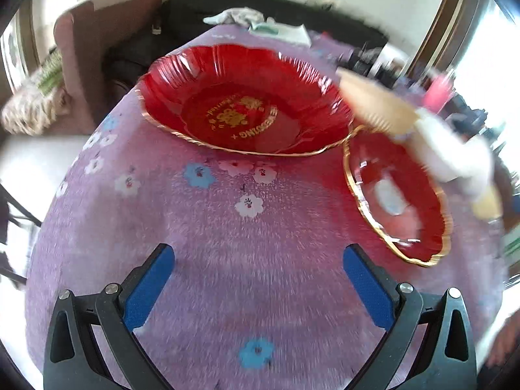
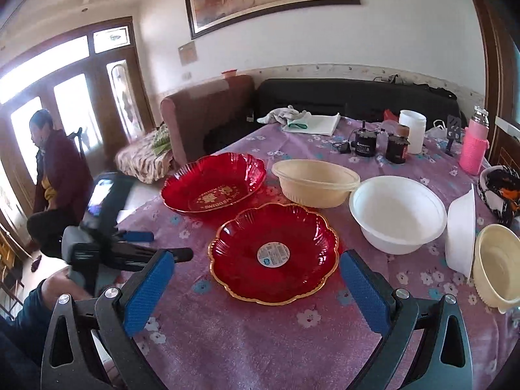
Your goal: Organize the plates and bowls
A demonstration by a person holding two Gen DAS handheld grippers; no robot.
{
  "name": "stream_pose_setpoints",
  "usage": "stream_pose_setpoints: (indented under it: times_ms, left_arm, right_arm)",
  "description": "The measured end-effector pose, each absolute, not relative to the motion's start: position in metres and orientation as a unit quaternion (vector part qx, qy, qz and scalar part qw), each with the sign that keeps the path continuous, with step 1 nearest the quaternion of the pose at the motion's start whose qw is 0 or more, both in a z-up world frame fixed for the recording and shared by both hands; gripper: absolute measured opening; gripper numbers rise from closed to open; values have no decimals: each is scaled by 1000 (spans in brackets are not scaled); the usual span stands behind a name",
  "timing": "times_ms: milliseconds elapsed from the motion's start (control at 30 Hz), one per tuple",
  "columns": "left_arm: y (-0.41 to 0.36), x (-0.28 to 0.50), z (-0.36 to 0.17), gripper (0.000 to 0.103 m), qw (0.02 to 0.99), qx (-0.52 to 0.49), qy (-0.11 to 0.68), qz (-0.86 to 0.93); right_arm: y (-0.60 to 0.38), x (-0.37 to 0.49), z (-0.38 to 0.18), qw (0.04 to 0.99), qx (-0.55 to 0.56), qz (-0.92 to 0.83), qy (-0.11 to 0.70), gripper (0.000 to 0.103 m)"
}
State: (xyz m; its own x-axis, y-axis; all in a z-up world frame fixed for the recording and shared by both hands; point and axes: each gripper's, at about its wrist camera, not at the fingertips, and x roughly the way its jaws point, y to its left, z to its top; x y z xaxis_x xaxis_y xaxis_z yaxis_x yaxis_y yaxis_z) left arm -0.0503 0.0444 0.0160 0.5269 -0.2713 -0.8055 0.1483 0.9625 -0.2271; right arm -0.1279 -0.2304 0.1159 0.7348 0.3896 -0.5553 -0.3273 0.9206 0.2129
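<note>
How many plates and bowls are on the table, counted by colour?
Red plates: 2, one with gold lettering, one with a sticker
White bowls: 2, one upright, one on its side
Cream bowls: 2, one upright, one on its side
Total: 6

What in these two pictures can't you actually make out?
- Left wrist view: the bowls at right are smeared by motion blur; shapes and count are unclear.
- Right wrist view: the sticker in the near red plate is too small to read.
- Right wrist view: the cream bowl at right is cut by the edge.
</note>
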Motion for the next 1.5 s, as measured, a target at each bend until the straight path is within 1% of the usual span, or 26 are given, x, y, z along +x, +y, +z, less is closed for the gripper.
stream_pose_setpoints:
  times_ms: [133, 333, 433, 533, 600, 667, 700, 733, 833, 933, 967, 1033, 1067, 1167, 1200, 1267, 1300, 1333, 1367, 1400, 1433, 1467, 1500]
  left_arm:
    - [74, -61, 37, 103, 887, -92, 438, -119]
    - [101, -61, 50, 103, 884, -129, 435, -109]
    - [112, -55, 60, 103, 884, -144, 431, -105]
    - [114, -48, 72, 103, 887, -137, 430, -103]
    - [113, -46, 79, 103, 890, -126, 426, -102]
    - [113, -43, 85, 103, 890, -114, 428, -104]
    - [113, -41, 86, 103, 890, -112, 429, -104]
    - [113, -38, 88, 103, 890, -115, 429, -103]
    - [117, -34, 90, 103, 885, -119, 439, -102]
    - [116, -36, 95, 103, 894, -94, 427, -100]
    - [116, -37, 95, 103, 896, -92, 422, -100]
    - [114, -36, 94, 103, 894, -92, 424, -110]
    - [113, -35, 93, 103, 894, -89, 426, -111]
    - [106, -32, 91, 103, 895, -71, 427, -111]
    - [105, -30, 90, 103, 894, -69, 428, -111]
    - [104, -25, 90, 103, 895, -65, 428, -110]
    - [104, -22, 90, 103, 895, -61, 428, -109]
    - [103, -17, 91, 103, 895, -55, 430, -106]
    - [102, -13, 90, 103, 895, -53, 431, -104]
    - [102, -7, 89, 98, 895, -49, 432, -103]
    - [102, -3, 88, 84, 895, -46, 433, -99]
    - [102, 4, 86, 76, 893, -43, 438, -92]
    - [102, 11, 84, 60, 891, -42, 443, -88]
  right_arm:
    - [-228, -123, 117, 926, 63, 204, 313, 103]
    - [-214, -105, 120, 907, 81, 222, 350, 103]
    - [-213, -90, 127, 896, 114, 246, 351, 103]
    - [-207, -71, 133, 882, 139, 270, 361, 101]
    - [-199, -60, 133, 871, 144, 284, 373, 96]
    - [-187, -48, 131, 863, 139, 284, 394, 93]
    - [-182, -43, 129, 857, 142, 290, 402, 89]
    - [-177, -37, 127, 854, 141, 290, 408, 82]
    - [-169, -30, 133, 867, 122, 268, 402, 71]
    - [-174, -44, 161, 891, 123, 268, 346, 72]
    - [-177, -51, 169, 905, 115, 253, 323, 75]
    - [-174, -67, 185, 940, 61, 197, 273, 99]
    - [-169, -73, 191, 952, 21, 169, 256, 103]
    - [-155, -85, 195, 965, -59, 104, 233, 103]
    - [-153, -86, 194, 964, -67, 99, 236, 103]
    - [-153, -79, 188, 948, -40, 149, 278, 102]
    - [-155, -75, 185, 945, -28, 146, 291, 94]
    - [-156, -68, 180, 939, -18, 148, 311, 75]
    - [-157, -61, 176, 930, -7, 157, 332, 59]
    - [-161, -51, 169, 917, 14, 171, 360, 36]
    - [-166, -39, 160, 900, 50, 185, 391, 35]
    - [-170, -28, 151, 885, 80, 194, 416, 35]
    - [-172, -19, 146, 874, 96, 199, 433, 35]
